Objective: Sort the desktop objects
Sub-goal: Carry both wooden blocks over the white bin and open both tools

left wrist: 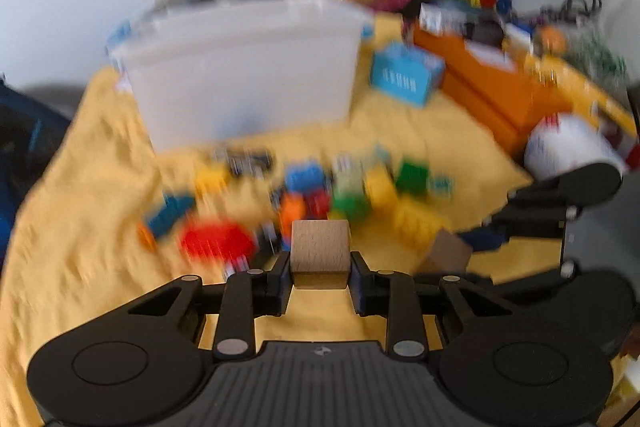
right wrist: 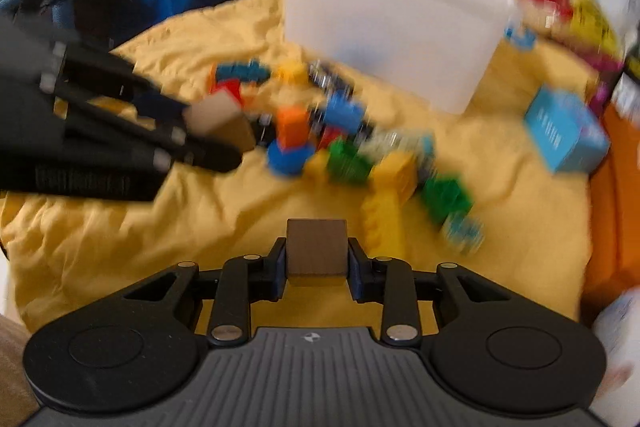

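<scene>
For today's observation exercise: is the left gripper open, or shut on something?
Shut on something. The left gripper has a wooden block pinched between its two fingers, which press on both sides of it, above the yellow cloth.

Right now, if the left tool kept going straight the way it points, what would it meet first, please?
Probably the pile of toy bricks just beyond the wooden cube that the left tool holds; blur leaves depth uncertain.

Each camera sat just behind its own claw and looked forward and steeply down along the fingers, close over the yellow cloth (left wrist: 80, 227). The left wrist view faced the white bin (left wrist: 240, 75) head-on; the right wrist view saw it from further right. Both shared the bin, the heap of coloured bricks (right wrist: 344, 147), the blue box (right wrist: 564, 131), and each caught the other claw at its edge.
</scene>
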Demonstrator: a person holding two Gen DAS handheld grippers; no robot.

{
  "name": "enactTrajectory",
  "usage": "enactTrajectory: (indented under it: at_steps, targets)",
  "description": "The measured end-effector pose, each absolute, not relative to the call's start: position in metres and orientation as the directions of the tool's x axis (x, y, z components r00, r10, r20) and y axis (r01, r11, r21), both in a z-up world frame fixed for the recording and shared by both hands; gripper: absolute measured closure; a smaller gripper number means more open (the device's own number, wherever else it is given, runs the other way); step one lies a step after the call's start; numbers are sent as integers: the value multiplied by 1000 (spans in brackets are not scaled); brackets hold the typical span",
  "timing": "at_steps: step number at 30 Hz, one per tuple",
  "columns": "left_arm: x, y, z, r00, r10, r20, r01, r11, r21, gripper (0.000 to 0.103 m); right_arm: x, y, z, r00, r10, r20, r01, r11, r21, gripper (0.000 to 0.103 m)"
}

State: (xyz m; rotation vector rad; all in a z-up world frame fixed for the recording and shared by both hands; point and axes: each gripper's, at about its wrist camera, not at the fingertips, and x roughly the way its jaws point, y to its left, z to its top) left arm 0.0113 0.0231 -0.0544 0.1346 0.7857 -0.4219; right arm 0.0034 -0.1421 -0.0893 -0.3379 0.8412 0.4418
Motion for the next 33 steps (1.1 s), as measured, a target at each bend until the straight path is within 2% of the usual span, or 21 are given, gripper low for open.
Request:
enactTrajectory:
  at_steps: [6,11,15,22,27,31,33]
  targets:
    - [51,26,8,730,-312,-608,394,919,2,71,40,-151,-39,672,252,-696,-466,874,-134,70]
    - [88,23,50,794,-296,-532,366,930,29,71,86,-152,5,772,217,-597,-402,895,-194,70]
    - [123,21,70,844,-257,-471,338,936,94,71,128,-153,31,803,213,-557,-356,921,-160,70]
    - [201,22,60,840,-186,-510,297,943,146,71,187,-145,58,834,202,-513,-304,945,-123,70]
    - [236,23,28,800,-159,-579,294,945,146,71,226,-130,21,783,146,-604,-288,947,-145,70]
    - [246,21,7,773,-148,-617,303,940,155,71,237,-122,7,758,139,-638,-288,948,-136,70]
    - [248,21,1,756,-138,-640,297,943,148,70,237,-118,5,755,135,-641,-293,945,-146,66]
